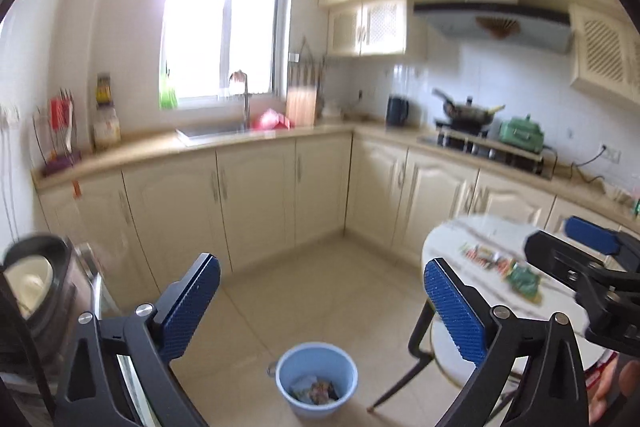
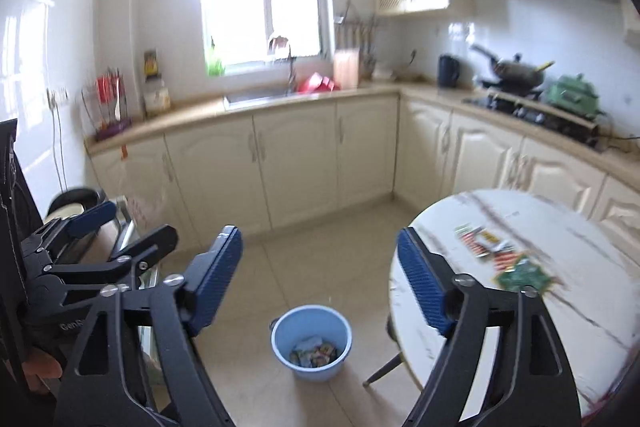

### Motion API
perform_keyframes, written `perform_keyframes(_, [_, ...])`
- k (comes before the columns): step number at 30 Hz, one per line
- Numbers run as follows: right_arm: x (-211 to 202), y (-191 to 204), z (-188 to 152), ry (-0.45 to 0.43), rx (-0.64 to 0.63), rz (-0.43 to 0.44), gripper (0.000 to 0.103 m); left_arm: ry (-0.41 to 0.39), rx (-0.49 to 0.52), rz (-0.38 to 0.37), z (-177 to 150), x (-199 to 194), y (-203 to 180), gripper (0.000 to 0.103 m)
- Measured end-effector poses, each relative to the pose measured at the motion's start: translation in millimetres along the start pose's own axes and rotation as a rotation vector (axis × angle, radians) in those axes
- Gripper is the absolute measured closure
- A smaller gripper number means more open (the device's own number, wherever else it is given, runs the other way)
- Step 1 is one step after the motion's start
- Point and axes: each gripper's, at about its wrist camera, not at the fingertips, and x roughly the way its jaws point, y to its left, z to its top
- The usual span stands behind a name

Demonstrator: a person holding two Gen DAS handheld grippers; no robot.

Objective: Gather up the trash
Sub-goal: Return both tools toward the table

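Right wrist view: some wrappers are binned in the blue bucket (image 2: 311,341), more wrappers (image 2: 505,259) are left on the surface (image 2: 592,307), and both the left hand-held gripper (image 1: 320,307) and right hand-held gripper (image 2: 320,279) are spread apart, empty.

Daylight pours through the window (image 1: 222,23), which is blown out to white glare and washes the wall beside it. Both fisheye views curve strongly and darken to black at the corners. Motion blur smears the table (image 2: 568,227) and the counter (image 1: 132,157).

Home kitchen: sink (image 1: 216,133), stove (image 1: 480,143), cream cabinets (image 1: 256,195)
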Motion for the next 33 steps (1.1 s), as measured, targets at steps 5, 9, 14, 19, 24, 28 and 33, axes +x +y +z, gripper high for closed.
perform_keyframes(5, [-74.9, -0.2, 13.7, -0.117, -0.001, -0.049, 0.001, -0.106, 0.014, -0.024, -17.7, -55.8, -32.4, 0.001])
perform_keyframes(9, [-123.3, 2.5, 18.9, -0.19, -0.009, -0.087, 0.0, -0.189, 0.022, -0.04, -65.2, -88.8, -37.2, 0.001])
perform_keyframes(14, [-178.8, -6.6, 24.9, -0.282, -0.003, -0.12, 0.0, -0.273, 0.033, -0.074, -102.2, -129.5, -25.5, 0.001])
perform_keyframes(19, [-220.1, -8.9, 27.7, -0.357, -0.008, -0.162, 0.0, -0.338, 0.049, -0.066, -139.3, -173.5, -12.5, 0.001])
perform_keyframes(24, [-232.2, -14.1, 29.4, -0.378, -0.002, -0.18, 0.0, -0.363, 0.06, -0.08, -162.0, -178.9, -24.1, 0.001])
perform_keyframes(28, [-234.4, -23.4, 26.2, -0.376, 0.018, -0.191, 0.0, -0.354, 0.07, -0.088, -165.5, -171.6, -28.5, 0.001])
perform_keyframes(33, [-226.7, -42.0, 21.6, -0.358, 0.041, -0.22, 0.0, -0.325, 0.074, -0.099, -143.0, -141.6, -27.7, 0.001])
